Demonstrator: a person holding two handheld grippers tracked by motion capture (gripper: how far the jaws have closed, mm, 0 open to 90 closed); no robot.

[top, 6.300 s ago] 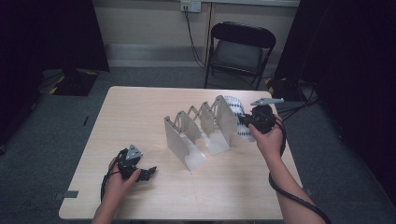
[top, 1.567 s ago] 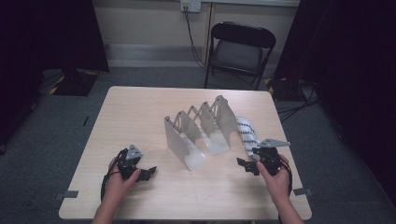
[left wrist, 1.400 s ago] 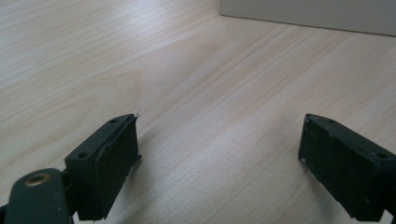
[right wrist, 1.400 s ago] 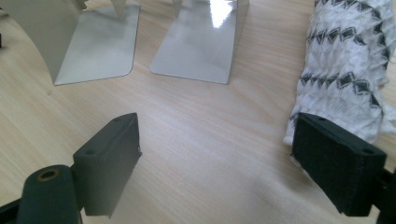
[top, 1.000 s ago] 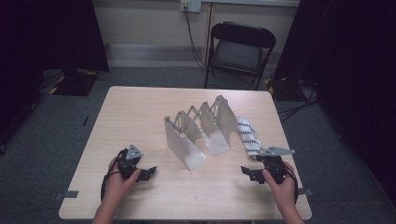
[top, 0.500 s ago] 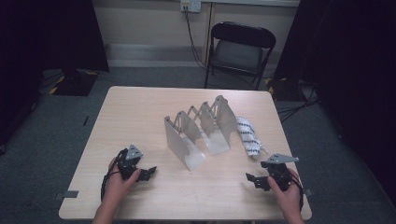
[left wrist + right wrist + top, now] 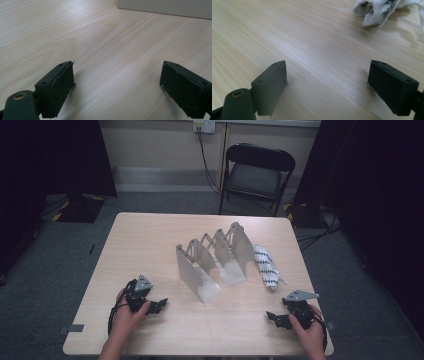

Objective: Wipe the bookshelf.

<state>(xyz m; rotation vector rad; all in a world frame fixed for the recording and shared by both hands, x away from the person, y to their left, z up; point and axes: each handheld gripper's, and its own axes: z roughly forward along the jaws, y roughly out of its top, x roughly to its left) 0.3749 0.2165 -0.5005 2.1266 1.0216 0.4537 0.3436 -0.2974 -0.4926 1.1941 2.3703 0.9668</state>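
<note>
On the pale wooden table (image 7: 150,245), the right gripper (image 7: 278,318) had left the patterned cloth (image 7: 265,266) beside the metal rack (image 7: 215,260) and withdrawn to the near edge, jaws apart and empty like the left gripper (image 7: 156,305), suggesting placement was done.

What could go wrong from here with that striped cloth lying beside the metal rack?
The striped cloth lies against the metal rack, so a reach by the open right gripper might knock the rack. It is also near the table edge and could get pushed off. Being soft, it may slip from a grip.
</note>
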